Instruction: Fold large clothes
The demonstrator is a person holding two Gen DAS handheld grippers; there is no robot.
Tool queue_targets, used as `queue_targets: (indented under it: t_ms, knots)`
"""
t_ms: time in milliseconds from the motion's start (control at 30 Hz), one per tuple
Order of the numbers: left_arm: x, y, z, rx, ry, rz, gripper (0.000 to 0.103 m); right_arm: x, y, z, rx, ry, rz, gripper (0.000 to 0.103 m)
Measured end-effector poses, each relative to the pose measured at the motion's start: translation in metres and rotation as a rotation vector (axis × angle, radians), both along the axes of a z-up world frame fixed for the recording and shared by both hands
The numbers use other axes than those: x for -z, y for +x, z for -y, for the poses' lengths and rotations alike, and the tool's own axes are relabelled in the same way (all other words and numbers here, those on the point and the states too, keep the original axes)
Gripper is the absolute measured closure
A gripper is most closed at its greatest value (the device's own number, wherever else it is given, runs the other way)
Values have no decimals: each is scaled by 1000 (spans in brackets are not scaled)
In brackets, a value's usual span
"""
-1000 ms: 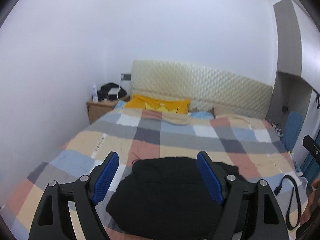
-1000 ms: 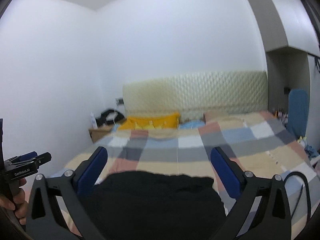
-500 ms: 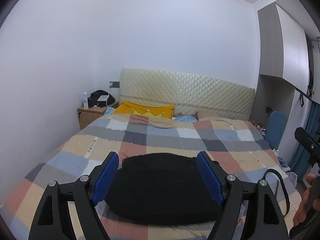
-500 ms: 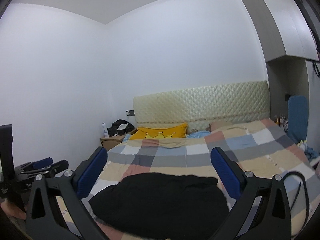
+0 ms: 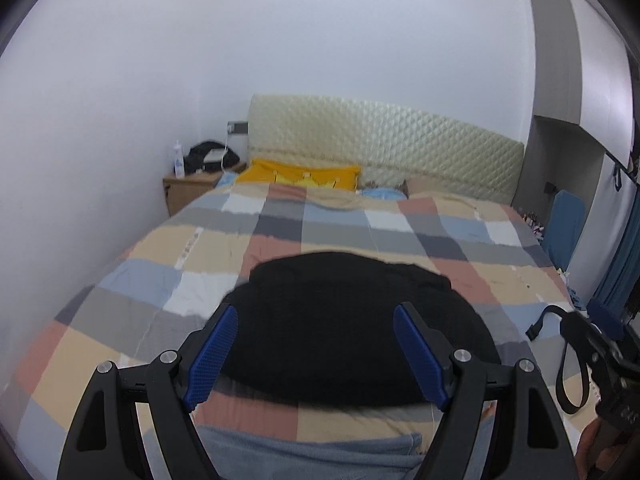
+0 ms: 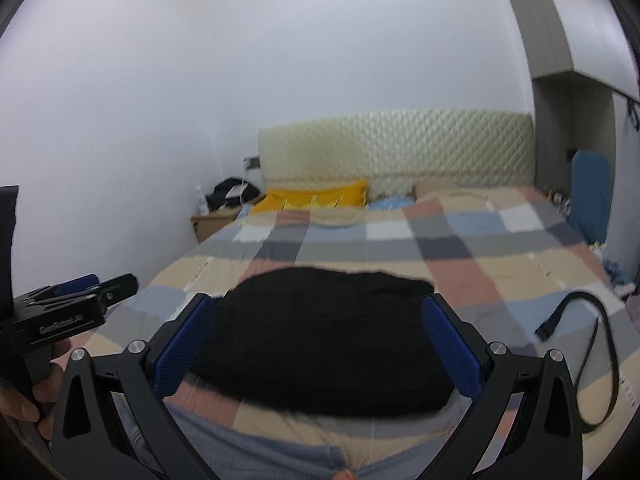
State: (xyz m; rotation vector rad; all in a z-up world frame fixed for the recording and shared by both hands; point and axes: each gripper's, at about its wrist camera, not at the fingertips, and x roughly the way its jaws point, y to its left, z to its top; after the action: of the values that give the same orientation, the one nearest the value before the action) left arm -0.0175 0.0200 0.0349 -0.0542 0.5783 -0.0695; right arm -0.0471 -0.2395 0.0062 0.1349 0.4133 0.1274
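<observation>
- The black garment (image 5: 352,328) lies on the bed (image 5: 276,232), near the foot end. It sits at about 6 o'clock on the checked cover, close to the person.
- It looks like a rounded, lumpy black heap. I cannot see sleeves, a collar or a neat edge, so I cannot tell if it is bunched up or folded already.
- Its long side runs across the bed, from 9 o'clock to 3 o'clock. Its far edge faces the headboard (image 5: 384,148) at 12 o'clock. I cannot tell which end is the top of the garment.
- The left claw (image 5: 316,356) is spread wide and holds nothing. It hangs over the near part of the garment.
- The right claw (image 6: 316,344) is spread wide too, and it holds nothing. It also hangs over the near part of the garment.
- This could be the time before a grab, with the heap waiting to be folded. It could also be the time after letting go, with the fold made.
- If more folding is needed, I think each claw has to find an edge or corner on its own side. That looks hard, because the cloth is all black and soft.
- A black strap (image 5: 568,360) lies on the bed at 3 o'clock, apart from the garment.
</observation>
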Motion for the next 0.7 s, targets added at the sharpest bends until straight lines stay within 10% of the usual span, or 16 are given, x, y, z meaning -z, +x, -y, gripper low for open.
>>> queue_targets:
  t_ms: [700]
  knots:
    - [43, 16, 12, 11, 35, -148, 23, 43, 18, 3, 36, -34, -139, 0]
